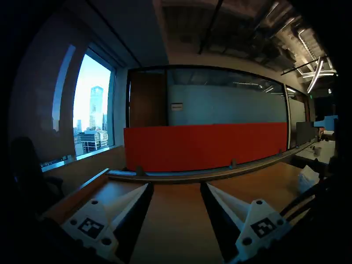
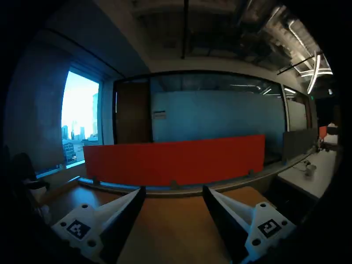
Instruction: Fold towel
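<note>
Grippers, two, both with jaws released, held low over a wooden desk.

Left gripper [image 1: 176, 187]: white fingers with dark inner faces spread wide, nothing between them but bare brown desk [image 1: 176, 229]; a square marker on each finger base. Right gripper [image 2: 174, 189]: same build, fingers likewise parted over the desktop, grasping nothing. Pale crumpled item [image 1: 307, 177], at the desk's right edge in the left gripper view, well apart from the fingers: possibly the towel, too small and dim to confirm, and its long axis and heading cannot be told. Red partition [image 1: 207, 145] standing along the desk's far edge, running left to right. Window [image 1: 92, 114] at left with city towers. Glass wall [image 1: 229, 103] behind the partition. Ceiling strip lights [image 1: 317, 75] at upper right.
</note>
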`<state>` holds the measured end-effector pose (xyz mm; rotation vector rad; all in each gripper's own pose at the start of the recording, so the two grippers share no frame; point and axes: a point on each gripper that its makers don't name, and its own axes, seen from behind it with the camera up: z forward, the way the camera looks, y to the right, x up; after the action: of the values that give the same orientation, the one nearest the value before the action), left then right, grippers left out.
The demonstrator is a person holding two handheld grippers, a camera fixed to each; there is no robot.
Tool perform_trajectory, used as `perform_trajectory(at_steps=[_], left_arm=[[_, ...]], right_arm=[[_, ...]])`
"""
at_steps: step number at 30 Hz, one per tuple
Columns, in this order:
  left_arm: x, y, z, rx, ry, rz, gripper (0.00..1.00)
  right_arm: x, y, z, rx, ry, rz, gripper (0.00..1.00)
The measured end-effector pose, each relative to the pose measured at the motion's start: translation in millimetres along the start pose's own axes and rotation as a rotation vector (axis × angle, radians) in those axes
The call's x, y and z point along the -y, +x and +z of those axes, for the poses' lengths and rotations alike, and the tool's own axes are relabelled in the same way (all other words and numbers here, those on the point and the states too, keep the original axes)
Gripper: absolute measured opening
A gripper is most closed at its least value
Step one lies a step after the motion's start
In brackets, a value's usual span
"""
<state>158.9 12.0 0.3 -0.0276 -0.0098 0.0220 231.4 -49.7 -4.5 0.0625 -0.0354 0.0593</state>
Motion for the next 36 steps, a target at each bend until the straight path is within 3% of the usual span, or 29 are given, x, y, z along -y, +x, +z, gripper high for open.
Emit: perform_trajectory(at_steps=[17,24,36], left_arm=[[8.1,-77,-5.0,-0.035,0.012,-0.022,0.78],[8.0,-108,-7.8,-0.038,0.01,-0.044,0.77],[5.0,-137,-6.1,-0.053,0.021,-0.035,0.77]], right_arm=[[19,-34,1.9,-0.012,0.01,-0.021,0.99],[13,-52,0.9,-0.004,-0.004,-0.042,1.0],[4,-67,-0.2,-0.026,-0.005,-0.055,0.99]])
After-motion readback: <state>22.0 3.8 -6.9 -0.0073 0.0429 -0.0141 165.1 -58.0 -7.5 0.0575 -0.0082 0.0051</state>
